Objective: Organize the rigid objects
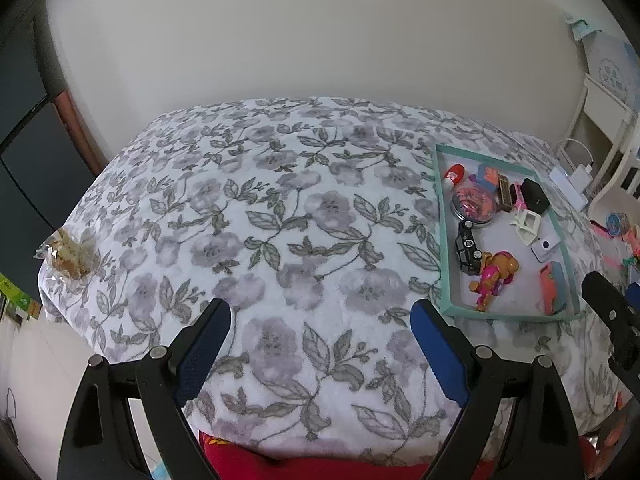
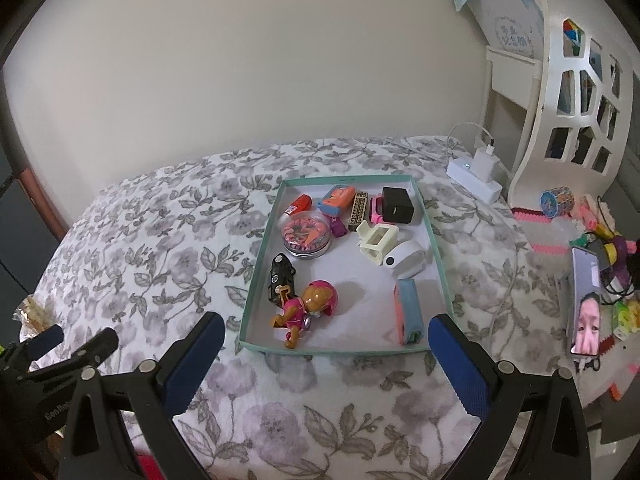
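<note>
A shallow teal-rimmed tray (image 2: 260,268) (image 1: 441,216) lies on a floral bedspread (image 1: 280,220). Inside it are a pink toy dog (image 2: 308,308) (image 1: 494,276), a black toy car (image 2: 281,278) (image 1: 467,248), a round tin (image 2: 306,232), a black box (image 2: 397,205), a white clip (image 2: 376,242), a red tube (image 2: 298,204) and other small items. My left gripper (image 1: 322,320) stands open over bare bedspread, left of the tray. My right gripper (image 2: 326,334) stands open just before the tray's near edge. Nothing sits between either pair of fingers.
A clear bag of snacks (image 1: 68,254) rests at the bedspread's left edge. A white power strip with a charger (image 2: 476,174) lies behind the tray. To the right stand a white shelf (image 2: 576,80), a phone (image 2: 586,300) and scattered toys (image 2: 612,248).
</note>
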`<state>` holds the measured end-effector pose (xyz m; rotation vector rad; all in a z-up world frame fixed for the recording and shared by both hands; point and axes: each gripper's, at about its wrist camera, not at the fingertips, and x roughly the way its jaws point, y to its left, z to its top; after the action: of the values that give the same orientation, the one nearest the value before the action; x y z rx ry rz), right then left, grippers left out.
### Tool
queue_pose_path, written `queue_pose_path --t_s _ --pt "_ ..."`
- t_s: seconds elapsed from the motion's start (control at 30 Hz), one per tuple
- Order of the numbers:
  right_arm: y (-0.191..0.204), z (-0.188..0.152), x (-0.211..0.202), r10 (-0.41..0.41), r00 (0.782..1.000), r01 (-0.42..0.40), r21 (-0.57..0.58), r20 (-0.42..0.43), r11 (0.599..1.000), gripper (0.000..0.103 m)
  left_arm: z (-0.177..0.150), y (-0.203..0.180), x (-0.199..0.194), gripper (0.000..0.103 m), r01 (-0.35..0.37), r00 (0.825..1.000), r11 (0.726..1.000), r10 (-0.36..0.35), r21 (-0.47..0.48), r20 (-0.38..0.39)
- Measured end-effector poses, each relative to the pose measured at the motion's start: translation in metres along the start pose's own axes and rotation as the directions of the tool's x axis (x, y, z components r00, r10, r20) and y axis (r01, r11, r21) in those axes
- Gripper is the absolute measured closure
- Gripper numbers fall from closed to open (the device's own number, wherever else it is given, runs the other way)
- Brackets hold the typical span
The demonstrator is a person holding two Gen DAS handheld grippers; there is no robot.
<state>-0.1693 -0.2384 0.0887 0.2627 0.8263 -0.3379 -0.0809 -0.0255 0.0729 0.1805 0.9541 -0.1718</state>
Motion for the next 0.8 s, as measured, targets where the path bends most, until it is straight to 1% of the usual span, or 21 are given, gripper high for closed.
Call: queue_pose_path --t_s 0.27,0.4,0.8 --pt "0.0058 -0.0017 -0.0020 -0.021 1.000 0.021 -0.024 -0.001 0.999 0.000 0.0001 0.0043 -0.0015 0.011 -0.016 1.000 0.999 0.016 -0.031 0.009" --pt "0.0079 -0.0027 -0.0033 -0.029 1.000 0.029 -0.035 0.000 0.999 0.000 0.0004 0.0047 -0.0018 0.011 -0.018 1.000 0.999 0.019 -0.031 0.013" --pt "0.0106 -0.0033 -0.0049 -0.030 1.000 0.030 -0.046 0.000 0.998 0.000 0.0004 0.0003 -0.0048 0.011 -0.060 0.998 0.998 0.061 -0.027 0.027"
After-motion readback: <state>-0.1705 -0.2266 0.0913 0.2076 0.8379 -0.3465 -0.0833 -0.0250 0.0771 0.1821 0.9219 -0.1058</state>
